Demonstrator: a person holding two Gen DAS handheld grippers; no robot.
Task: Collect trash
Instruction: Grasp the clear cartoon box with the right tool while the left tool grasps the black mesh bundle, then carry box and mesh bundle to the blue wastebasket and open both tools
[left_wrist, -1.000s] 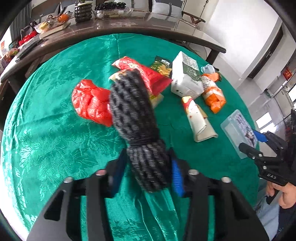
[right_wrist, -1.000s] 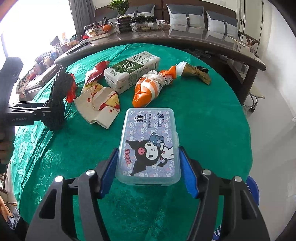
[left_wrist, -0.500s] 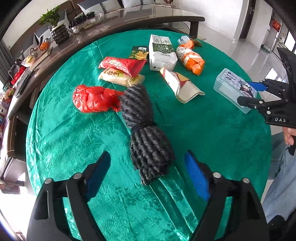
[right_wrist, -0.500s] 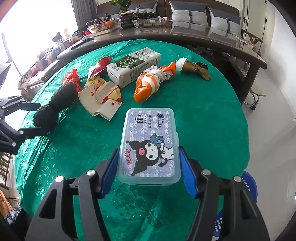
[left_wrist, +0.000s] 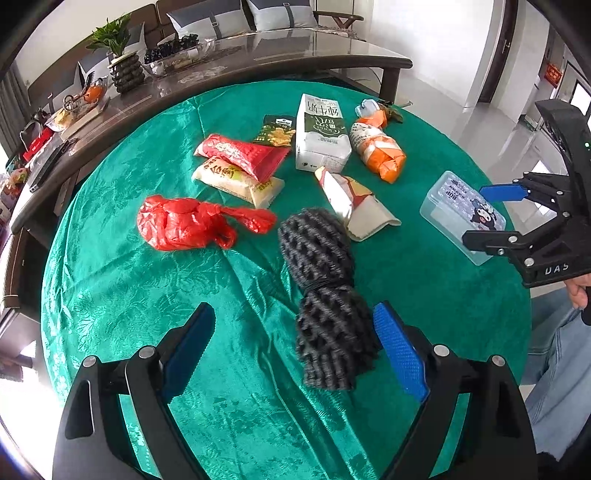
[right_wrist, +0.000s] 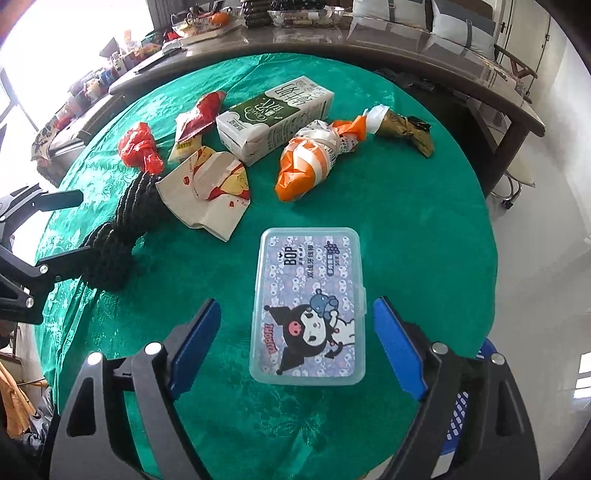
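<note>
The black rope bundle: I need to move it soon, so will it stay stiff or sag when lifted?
The black rope bundle is cinched only at its middle, so both looped ends would probably droop if gripped there. Its knobbly braid looks grippy, unlikely to slip. Lying flat on the green tablecloth, it seems unlikely to roll.

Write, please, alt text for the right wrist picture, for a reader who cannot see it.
An open gripper hovers around a clear plastic box with a cartoon lid, which lies on a green tablecloth. Behind it lie a milk carton, an orange bag, a paper wrapper and a red bag. At left, a second gripper stands open around a black rope bundle.
</note>
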